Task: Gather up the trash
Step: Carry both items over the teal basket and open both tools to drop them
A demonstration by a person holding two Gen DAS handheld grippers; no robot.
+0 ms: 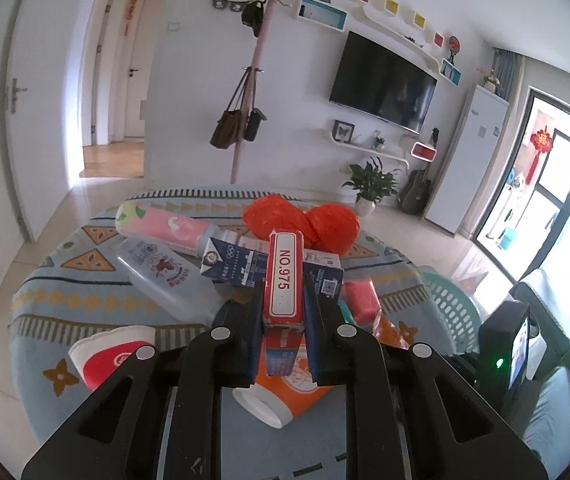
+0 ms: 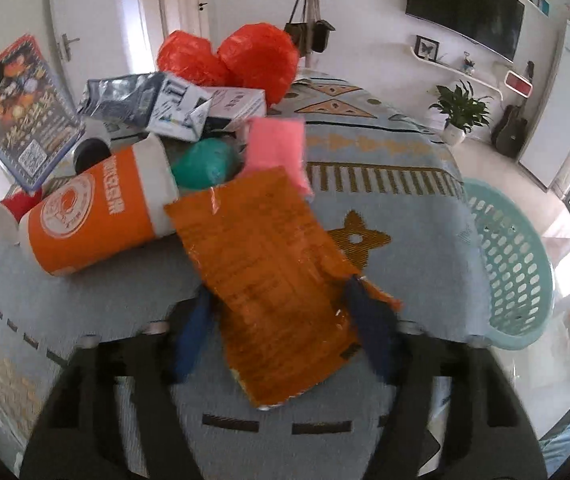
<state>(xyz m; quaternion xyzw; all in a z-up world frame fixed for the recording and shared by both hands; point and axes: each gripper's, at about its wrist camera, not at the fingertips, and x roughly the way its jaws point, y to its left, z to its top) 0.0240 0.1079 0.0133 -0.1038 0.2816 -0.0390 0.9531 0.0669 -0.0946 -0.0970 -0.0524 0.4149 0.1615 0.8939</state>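
Left gripper [image 1: 283, 300] jaws clamp red box [image 1: 283, 280] for binning | right gripper [image 2: 289, 320] jaws straddle orange wrapper [image 2: 273, 280], grip unclear | basket [image 2: 513, 264] frame right.

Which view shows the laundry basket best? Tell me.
The right wrist view: the green laundry basket shows its perforated wall and rim beside the table's right edge. The left wrist view shows only a slice of its wall, cut off by the table edge.

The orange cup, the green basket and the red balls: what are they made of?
The orange cup looks like paper: matt printed wall, white rolled rim. The green basket looks like moulded plastic, smooth with rows of holes. The red balls seem to be thin plastic bags, crinkled and shiny, though that is less sure.
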